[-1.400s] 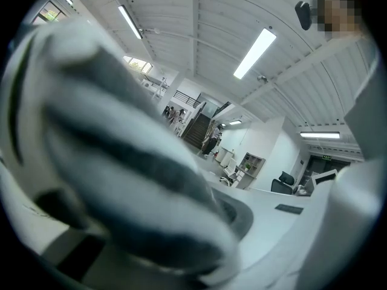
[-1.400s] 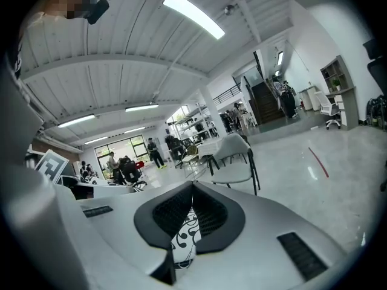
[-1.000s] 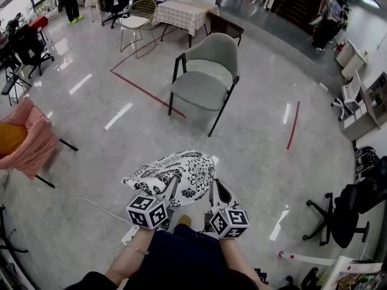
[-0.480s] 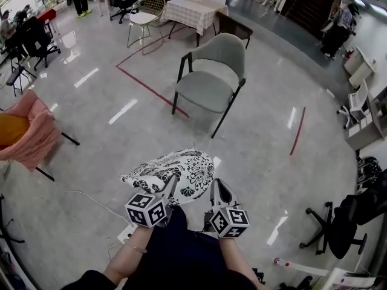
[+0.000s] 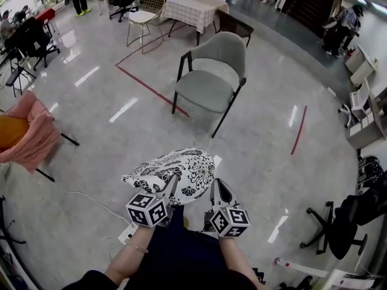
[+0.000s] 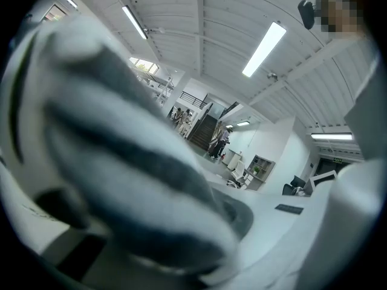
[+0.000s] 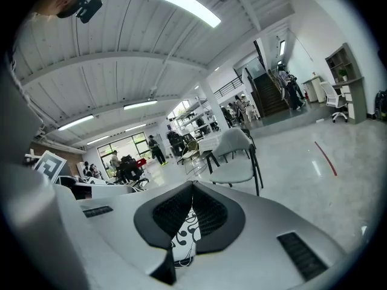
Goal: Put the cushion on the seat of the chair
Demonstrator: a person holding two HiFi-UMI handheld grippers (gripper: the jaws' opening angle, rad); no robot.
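A black-and-white floral cushion point(image 5: 172, 174) hangs in front of me above the floor, held by both grippers at its near edge. My left gripper point(image 5: 171, 187) is shut on the cushion's near left part. In the left gripper view the cushion point(image 6: 121, 180) is a blurred bulk filling the left side. My right gripper point(image 5: 214, 189) is shut on its right edge, and a strip of the patterned fabric point(image 7: 184, 241) shows pinched between the black pads point(image 7: 211, 213). The grey padded chair point(image 5: 208, 77) with black legs stands further ahead, its seat point(image 5: 202, 90) bare; the chair point(image 7: 234, 156) also shows ahead in the right gripper view.
Red tape lines point(image 5: 148, 86) mark the glossy floor beside the chair. A chair draped in pink cloth point(image 5: 30, 141) stands at the left, and a black office chair point(image 5: 344, 213) at the right. A cloth-covered table point(image 5: 190, 8) and a wire chair point(image 5: 145, 14) are behind. A white cable point(image 5: 91, 201) lies near my feet.
The cushion stays in the same two-gripper hold. The view has shifted slightly, so the grey chair sits a little further right in the picture.
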